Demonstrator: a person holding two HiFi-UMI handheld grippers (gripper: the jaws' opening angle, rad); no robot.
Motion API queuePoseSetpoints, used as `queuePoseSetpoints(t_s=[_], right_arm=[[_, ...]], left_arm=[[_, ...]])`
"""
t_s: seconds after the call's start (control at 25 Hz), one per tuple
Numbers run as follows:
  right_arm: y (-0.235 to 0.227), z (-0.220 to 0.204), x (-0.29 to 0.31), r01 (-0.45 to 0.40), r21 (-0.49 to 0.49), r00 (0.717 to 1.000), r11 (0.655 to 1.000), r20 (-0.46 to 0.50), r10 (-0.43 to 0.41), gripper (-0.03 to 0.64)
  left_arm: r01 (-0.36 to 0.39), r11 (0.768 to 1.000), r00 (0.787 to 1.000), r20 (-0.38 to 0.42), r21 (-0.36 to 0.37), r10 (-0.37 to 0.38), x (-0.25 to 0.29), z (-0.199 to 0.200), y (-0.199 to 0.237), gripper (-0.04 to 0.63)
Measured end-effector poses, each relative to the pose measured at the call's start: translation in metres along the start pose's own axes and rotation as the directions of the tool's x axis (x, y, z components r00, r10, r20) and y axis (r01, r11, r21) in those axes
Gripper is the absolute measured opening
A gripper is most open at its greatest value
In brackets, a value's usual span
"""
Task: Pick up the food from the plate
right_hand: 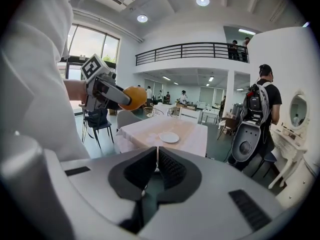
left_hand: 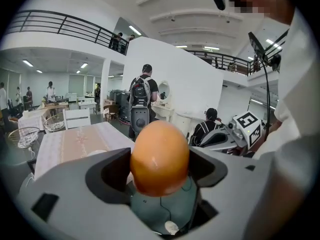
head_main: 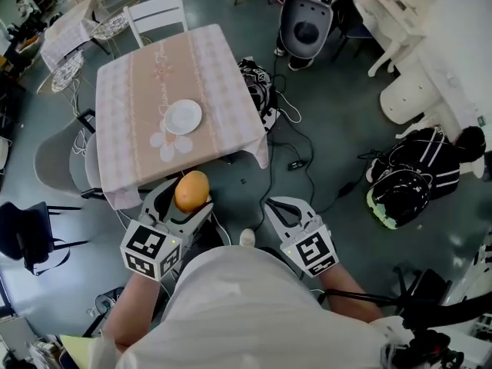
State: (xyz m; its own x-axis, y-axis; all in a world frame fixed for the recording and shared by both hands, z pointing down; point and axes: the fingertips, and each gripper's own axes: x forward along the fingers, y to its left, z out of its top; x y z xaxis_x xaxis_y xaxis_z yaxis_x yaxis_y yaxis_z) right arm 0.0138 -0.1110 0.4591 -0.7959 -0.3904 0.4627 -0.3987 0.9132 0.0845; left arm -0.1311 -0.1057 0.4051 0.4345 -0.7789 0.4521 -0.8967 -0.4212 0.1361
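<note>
An orange round fruit (head_main: 191,191) (left_hand: 159,157) (right_hand: 132,98) sits between the jaws of my left gripper (head_main: 184,200) (left_hand: 160,169), which is shut on it and held off the near edge of the table. The white plate (head_main: 183,117) (right_hand: 169,137) lies bare on the pink tablecloth (head_main: 146,83). My right gripper (head_main: 283,210) (right_hand: 157,160) hangs to the right of the left one, its black pads together with nothing between them.
A white chair (head_main: 157,14) stands behind the table and a grey chair (head_main: 58,160) at its left. Cables (head_main: 296,141) and black bags (head_main: 411,175) lie on the floor to the right. A person with a backpack (right_hand: 260,104) stands by a grey pod seat (head_main: 306,21).
</note>
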Motion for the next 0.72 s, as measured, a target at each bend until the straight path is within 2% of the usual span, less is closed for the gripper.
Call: queuePoseSetpoints(t_s=[0.24,0.44,0.72], right_arm=[[0.008,-0.014,-0.007,-0.02,-0.028,1.0,0.999,-0.003,0.02,0.014],[0.012,-0.035,-0.003,-0.017,-0.053,1.0,0.998,-0.014,0.017,0.012],[0.002,-0.017,-0.01,-0.027,-0.063,1.0,0.998,-0.012,0.026,0.012]], left_arm=[[-0.014,1.0,1.0,0.024,0.006,0.014,-0.005,-0.008,-0.02,0.359],[-0.022,0.999,0.999,0.032,0.026,0.021,0.004,-0.031,-0.024,0.359],[-0.015,0.999,1.0,0.01,0.033,0.015,0.011,-0.016,-0.026,0.359]])
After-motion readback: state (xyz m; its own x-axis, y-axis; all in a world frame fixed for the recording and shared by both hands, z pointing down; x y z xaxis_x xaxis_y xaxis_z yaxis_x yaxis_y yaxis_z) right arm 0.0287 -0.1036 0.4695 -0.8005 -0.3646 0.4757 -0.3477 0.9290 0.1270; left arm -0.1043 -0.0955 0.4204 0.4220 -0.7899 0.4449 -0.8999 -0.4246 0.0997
